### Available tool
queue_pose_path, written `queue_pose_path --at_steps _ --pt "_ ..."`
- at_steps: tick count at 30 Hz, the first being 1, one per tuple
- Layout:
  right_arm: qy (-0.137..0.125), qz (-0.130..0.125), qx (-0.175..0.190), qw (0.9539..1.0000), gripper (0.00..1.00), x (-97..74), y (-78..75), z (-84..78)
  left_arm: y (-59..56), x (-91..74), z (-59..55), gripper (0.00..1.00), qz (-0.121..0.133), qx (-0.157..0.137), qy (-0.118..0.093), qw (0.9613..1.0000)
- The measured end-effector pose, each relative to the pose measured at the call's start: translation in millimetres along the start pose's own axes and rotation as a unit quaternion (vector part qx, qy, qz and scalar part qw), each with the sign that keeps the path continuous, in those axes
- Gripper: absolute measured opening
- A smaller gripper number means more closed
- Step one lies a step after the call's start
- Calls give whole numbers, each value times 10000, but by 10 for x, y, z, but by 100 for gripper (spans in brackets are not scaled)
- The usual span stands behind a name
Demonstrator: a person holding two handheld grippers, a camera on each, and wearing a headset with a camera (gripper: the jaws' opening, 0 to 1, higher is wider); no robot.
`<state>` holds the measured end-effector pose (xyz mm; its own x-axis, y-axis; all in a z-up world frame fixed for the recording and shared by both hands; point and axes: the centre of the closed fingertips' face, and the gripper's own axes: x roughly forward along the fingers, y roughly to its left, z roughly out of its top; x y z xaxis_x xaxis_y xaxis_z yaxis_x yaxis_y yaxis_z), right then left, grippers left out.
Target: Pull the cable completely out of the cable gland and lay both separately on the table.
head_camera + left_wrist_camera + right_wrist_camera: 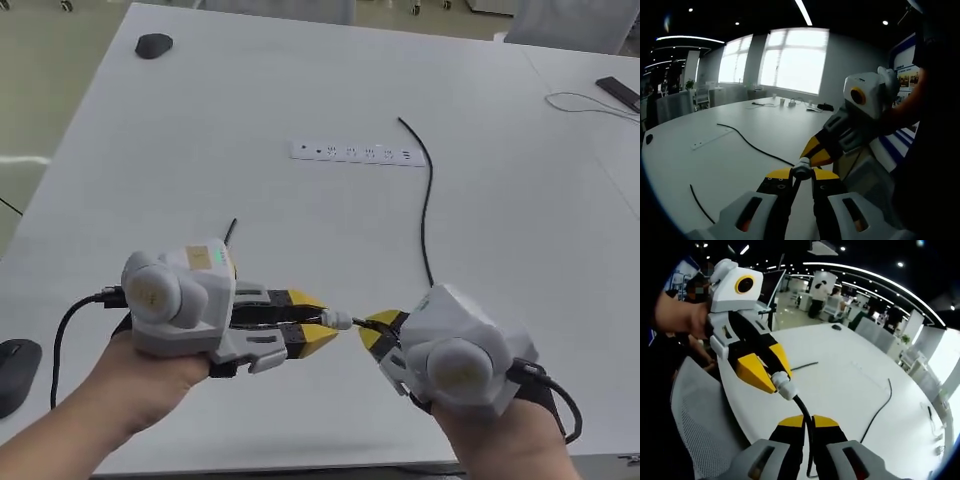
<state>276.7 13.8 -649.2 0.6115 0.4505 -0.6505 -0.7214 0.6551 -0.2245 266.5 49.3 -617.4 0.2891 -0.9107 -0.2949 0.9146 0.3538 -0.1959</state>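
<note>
Hands hold both tools low over the near edge of the white table (300, 80), tips facing each other and just apart. The left gripper (325, 322) has its yellow jaws closed on the pale cable gland (338, 320), which hangs above the tabletop between the two tools. The right gripper (372, 331) is clamped on the black cable (427, 215) just beside the gland; in the right gripper view the cable runs between its jaws straight into the gland, so the two are still joined. Beyond the right gripper the cable lies on the table and curves away to the far side, ending near the right end of a white power strip (352, 153). A computer mouse (153, 45) sits at the far left corner, and a second mouse (15, 375) lies at the near left edge. Between the grippers and the power strip the tabletop is broad and open.
</note>
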Motion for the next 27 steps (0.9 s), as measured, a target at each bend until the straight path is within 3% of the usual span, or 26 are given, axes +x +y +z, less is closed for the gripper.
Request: queue_pose_path --at_steps 9,11,15,17,22,27 --pt "244 -116 381 9989 0 2 -149 -282 10 -75 54 15 18 -59 -137 9999" --pt "274 -81 685 9972 0 17 -147 -345 11 -73 55 15 24 -68 -143 9999" --pt "274 -126 767 9966 0 32 -172 -406 3 -67 57 15 42 -52 -156 9999" --pt "345 -185 1053 9937 0 48 -199 -491 4 -65 57 15 63 -66 -169 9998" --pt "521 -228 1254 9905 0 86 -202 -677 1 -74 40 15 84 -47 -151 9998" --pt "627 -221 1685 9835 0 116 -173 -823 -10 -66 -7 14 93 -65 -115 9999"
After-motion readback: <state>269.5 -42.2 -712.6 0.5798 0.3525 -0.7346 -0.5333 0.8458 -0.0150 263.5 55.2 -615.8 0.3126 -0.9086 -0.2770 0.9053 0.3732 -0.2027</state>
